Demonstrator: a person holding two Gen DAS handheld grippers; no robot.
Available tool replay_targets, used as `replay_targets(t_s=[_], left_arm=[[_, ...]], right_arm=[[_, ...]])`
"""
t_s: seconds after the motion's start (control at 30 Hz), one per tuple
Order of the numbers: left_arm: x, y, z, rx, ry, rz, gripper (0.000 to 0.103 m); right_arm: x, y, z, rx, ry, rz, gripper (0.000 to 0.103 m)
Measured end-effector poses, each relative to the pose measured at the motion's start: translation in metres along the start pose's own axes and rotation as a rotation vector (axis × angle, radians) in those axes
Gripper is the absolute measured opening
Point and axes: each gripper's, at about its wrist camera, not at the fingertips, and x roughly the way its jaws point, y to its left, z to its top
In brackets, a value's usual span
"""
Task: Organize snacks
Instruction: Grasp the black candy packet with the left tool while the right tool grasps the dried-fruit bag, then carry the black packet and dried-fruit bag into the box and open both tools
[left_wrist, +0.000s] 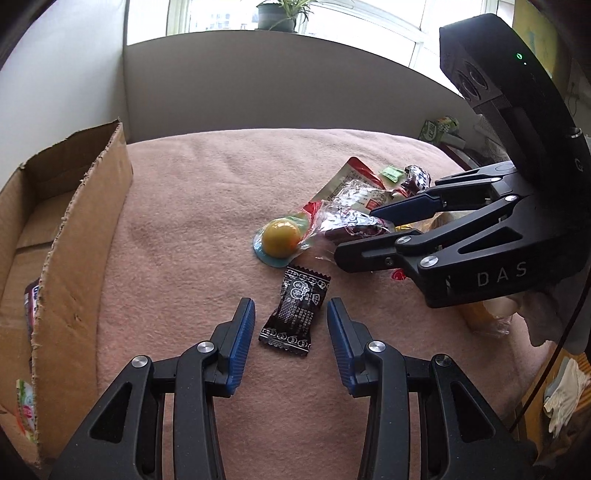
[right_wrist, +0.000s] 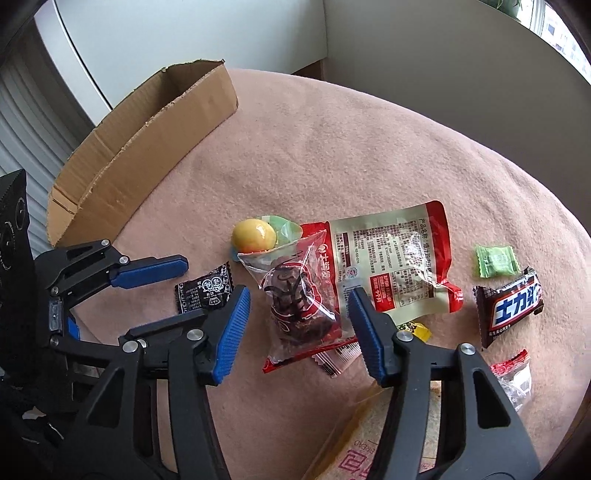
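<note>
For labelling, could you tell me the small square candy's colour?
Green candy, clearest in the right wrist view.

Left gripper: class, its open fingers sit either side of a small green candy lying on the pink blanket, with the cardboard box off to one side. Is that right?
Not quite. The left wrist view shows the left gripper with a black candy between its open fingers, not a green one. The green candy lies farther off, near the chocolate bar. The pink blanket and cardboard box are as stated.
</note>
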Motion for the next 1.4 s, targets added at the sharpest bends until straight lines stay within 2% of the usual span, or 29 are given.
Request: replay_targets(t_s=[0.17,0.23,0.3,0.57,0.83,1.07,1.4], left_arm=[[0.005,-0.004,0.0,0.019,0.012,0.009,0.038],[0.007,-0.003,0.0,0.017,0.012,0.009,0.03],[0.007,-0.002,0.001,0.01,0.011,0.012,0.025],[0.003,0.002,-0.001,-0.013,0.001,0.025,0.023],[-0.007,0.014,-0.006,-0.082,-0.018,0.008,0.023],[-0.024,0.017,-0.004,-0.104,-0.054,-0.003,0.023],[-0.076,0.031,0.003,-0.15,-0.173,0.011,0.023]], right_arm=[[0.006,0.009,0.0,-0.028,0.004,-0.023,0.056],[0.006,0.012,0.001,-0.022,0.009,-0.029,0.048],[0.007,0.012,0.001,-0.012,0.009,-0.023,0.047],[0.006,0.01,-0.002,0.008,0.003,-0.021,0.035],[-0.007,0.007,-0.013,0.057,-0.036,0.018,0.034],[-0.03,0.002,-0.022,0.101,-0.086,0.035,0.034],[-0.071,0.02,-0.006,0.106,-0.205,0.073,0.034]])
